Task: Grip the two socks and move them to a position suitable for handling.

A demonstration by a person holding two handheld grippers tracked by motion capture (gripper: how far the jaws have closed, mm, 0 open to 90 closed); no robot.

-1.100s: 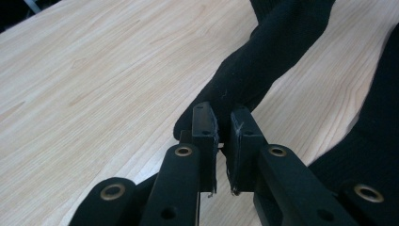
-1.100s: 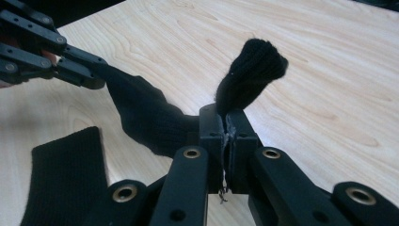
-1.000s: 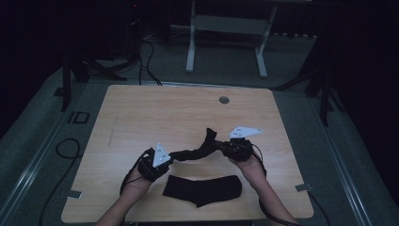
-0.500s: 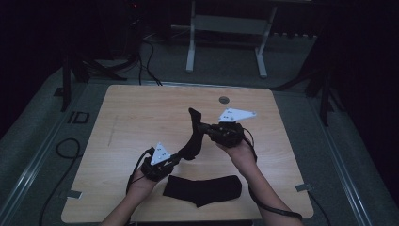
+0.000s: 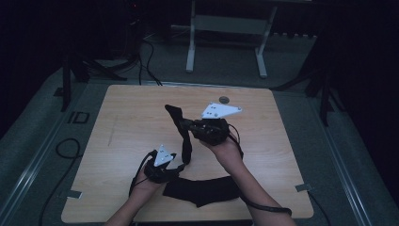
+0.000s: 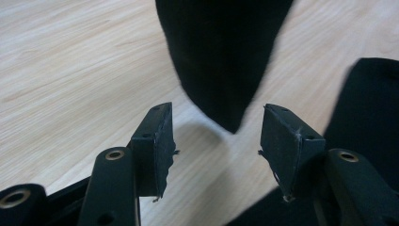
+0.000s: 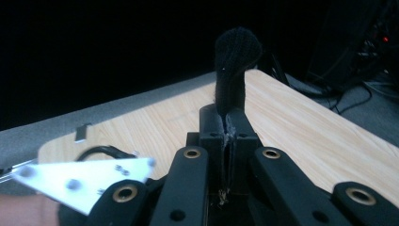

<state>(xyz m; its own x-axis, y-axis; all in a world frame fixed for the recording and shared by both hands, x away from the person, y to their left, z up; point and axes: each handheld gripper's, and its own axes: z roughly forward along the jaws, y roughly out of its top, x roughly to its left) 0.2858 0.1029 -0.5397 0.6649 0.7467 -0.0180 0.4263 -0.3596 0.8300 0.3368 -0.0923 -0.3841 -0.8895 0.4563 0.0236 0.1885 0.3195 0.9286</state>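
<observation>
A black sock (image 5: 184, 136) hangs above the wooden table (image 5: 127, 117), pinched near its upper part by my right gripper (image 5: 187, 125). In the right gripper view the jaws (image 7: 228, 117) are shut on the sock (image 7: 234, 56), which stands up above them. My left gripper (image 5: 178, 165) sits low at the table's front. Its jaws have just been opening and stand apart (image 6: 214, 141). The sock's free lower tip (image 6: 221, 61) dangles just ahead of them, touching neither pad. A second black sock (image 5: 202, 190) lies flat near the front edge.
The flat sock (image 6: 371, 103) lies close beside the left gripper. A small round grey insert (image 5: 224, 99) sits at the table's far edge. Cables and a white stand's legs (image 5: 190, 52) are on the floor beyond the table.
The left gripper has opened and let go of the sock's end. The right gripper has risen and moved left and away with the sock, which now hangs instead of stretching between both grippers.
</observation>
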